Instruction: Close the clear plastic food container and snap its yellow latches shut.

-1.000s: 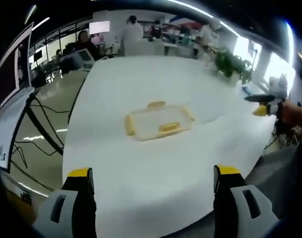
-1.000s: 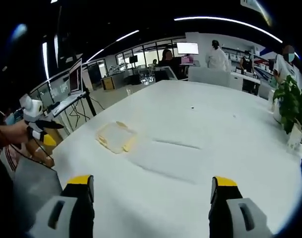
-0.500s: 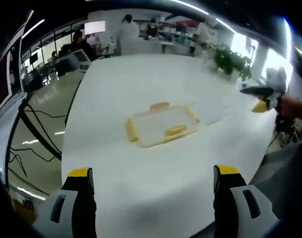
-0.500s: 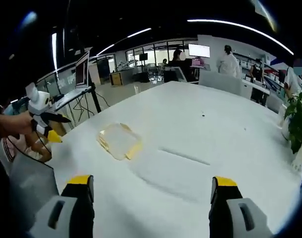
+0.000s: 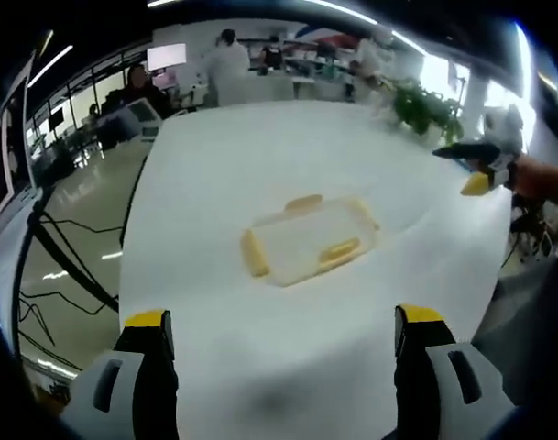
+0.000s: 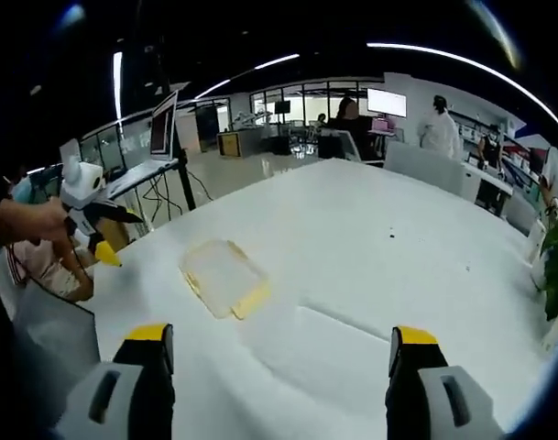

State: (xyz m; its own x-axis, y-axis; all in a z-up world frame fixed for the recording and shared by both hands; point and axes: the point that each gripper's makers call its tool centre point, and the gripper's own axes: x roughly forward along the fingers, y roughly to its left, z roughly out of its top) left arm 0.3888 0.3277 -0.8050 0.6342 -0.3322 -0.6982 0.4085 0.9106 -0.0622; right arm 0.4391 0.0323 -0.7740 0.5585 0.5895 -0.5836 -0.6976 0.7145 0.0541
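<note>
A clear plastic food container (image 5: 308, 243) with yellow latches lies flat on the white table (image 5: 288, 147), its lid resting on top; the same container (image 6: 225, 278) lies left of centre in the right gripper view. My left gripper (image 5: 277, 330) hangs open well short of it, nothing between its jaws. My right gripper (image 6: 272, 346) is open too, to the right of the container and apart from it. The right gripper (image 5: 480, 170) also comes in at the right edge of the left gripper view, held in a hand. The left gripper (image 6: 91, 220) appears at the left of the right gripper view.
A potted plant (image 5: 425, 112) stands at the table's far edge. People stand and sit at desks with monitors (image 6: 388, 101) beyond the table. Cables and a laptop stand (image 6: 159, 137) lie on the floor side, off the table's edge.
Both cameras have shifted closer, so the container looks slightly larger and nearer in each view. The container itself has not moved, and both grippers stay open.
</note>
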